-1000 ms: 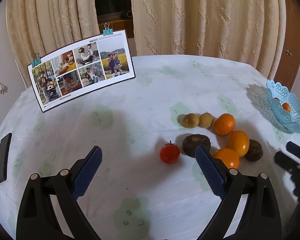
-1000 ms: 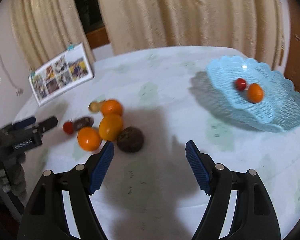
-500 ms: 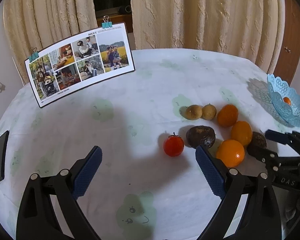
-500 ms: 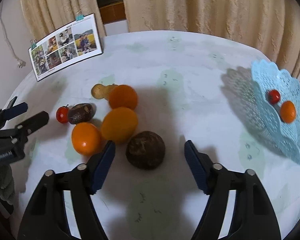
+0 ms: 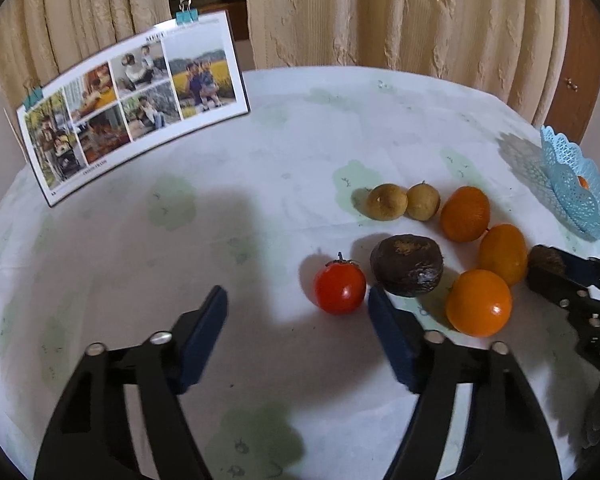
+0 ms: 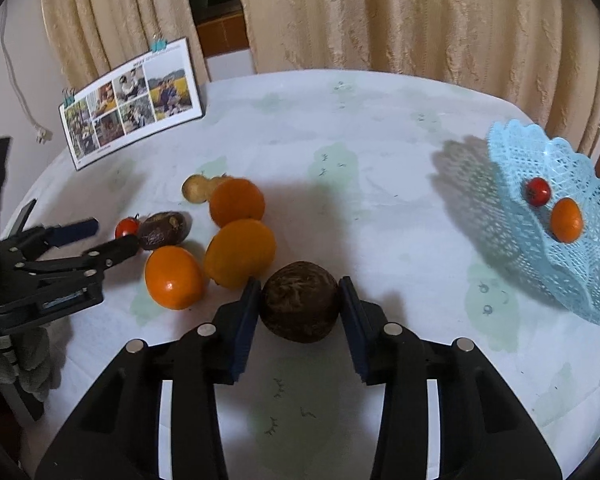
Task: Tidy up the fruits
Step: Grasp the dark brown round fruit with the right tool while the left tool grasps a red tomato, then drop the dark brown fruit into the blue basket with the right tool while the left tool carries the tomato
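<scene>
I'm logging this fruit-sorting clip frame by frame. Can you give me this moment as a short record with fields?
surface: table with pale cloth
basket: blue basket at right, holding one tomato and one orange
loose fruit: red tomato, three oranges, two dark brown fruits, two small tan fruits
right claw: right claw around the near brown fruit, pads at its sides, fruit on the cloth
left claw: left claw open, empty, just short of the red tomato
other: photo card standing at the back
</scene>
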Tool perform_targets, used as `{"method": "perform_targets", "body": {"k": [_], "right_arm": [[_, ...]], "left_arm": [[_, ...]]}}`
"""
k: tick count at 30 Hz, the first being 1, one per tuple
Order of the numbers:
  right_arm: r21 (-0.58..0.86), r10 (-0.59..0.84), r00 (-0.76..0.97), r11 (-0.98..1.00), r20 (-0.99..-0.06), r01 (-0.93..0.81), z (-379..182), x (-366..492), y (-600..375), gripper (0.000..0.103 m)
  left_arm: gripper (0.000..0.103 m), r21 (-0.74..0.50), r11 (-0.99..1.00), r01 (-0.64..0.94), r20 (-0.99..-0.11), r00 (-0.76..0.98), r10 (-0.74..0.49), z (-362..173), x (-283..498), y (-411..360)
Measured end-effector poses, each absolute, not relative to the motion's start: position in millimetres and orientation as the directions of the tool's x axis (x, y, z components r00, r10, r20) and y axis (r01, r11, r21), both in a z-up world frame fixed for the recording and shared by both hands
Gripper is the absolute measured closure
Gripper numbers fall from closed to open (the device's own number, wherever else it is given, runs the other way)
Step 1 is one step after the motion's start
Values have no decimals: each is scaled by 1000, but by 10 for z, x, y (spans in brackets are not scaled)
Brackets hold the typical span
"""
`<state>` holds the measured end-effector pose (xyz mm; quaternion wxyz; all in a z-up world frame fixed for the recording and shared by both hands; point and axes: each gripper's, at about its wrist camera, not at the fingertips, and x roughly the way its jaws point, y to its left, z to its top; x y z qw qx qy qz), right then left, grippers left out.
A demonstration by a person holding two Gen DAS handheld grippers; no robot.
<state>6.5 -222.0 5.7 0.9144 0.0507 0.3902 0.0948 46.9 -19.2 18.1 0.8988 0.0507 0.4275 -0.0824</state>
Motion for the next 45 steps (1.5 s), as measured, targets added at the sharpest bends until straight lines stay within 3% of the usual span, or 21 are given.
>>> {"method": "perform_targets", "body": {"k": [6, 9, 25, 42, 45], "right_arm": [[196, 210, 710, 975, -672, -104, 158, -28, -2348, 62], [208, 203, 729, 974, -654, -86, 222, -75, -2419, 62], [281, 63, 842, 954, -536, 107, 553, -391, -3163, 62], [323, -105, 835, 891, -540, 321, 362, -576, -3985, 61], [333, -136, 838, 875, -529, 352, 330, -624, -4089, 49]], "left_arm": [[66, -26, 981, 195, -777, 613, -143, 178, 527, -152], [74, -48, 976, 211, -772, 612, -171, 192, 506, -144], [75, -54, 973, 225, -726, 660, -193, 480, 336, -179], [75, -40, 953, 302, -693, 678, -244, 762, 184, -638], [75, -36, 947, 318, -690, 678, -254, 799, 169, -748]]}}
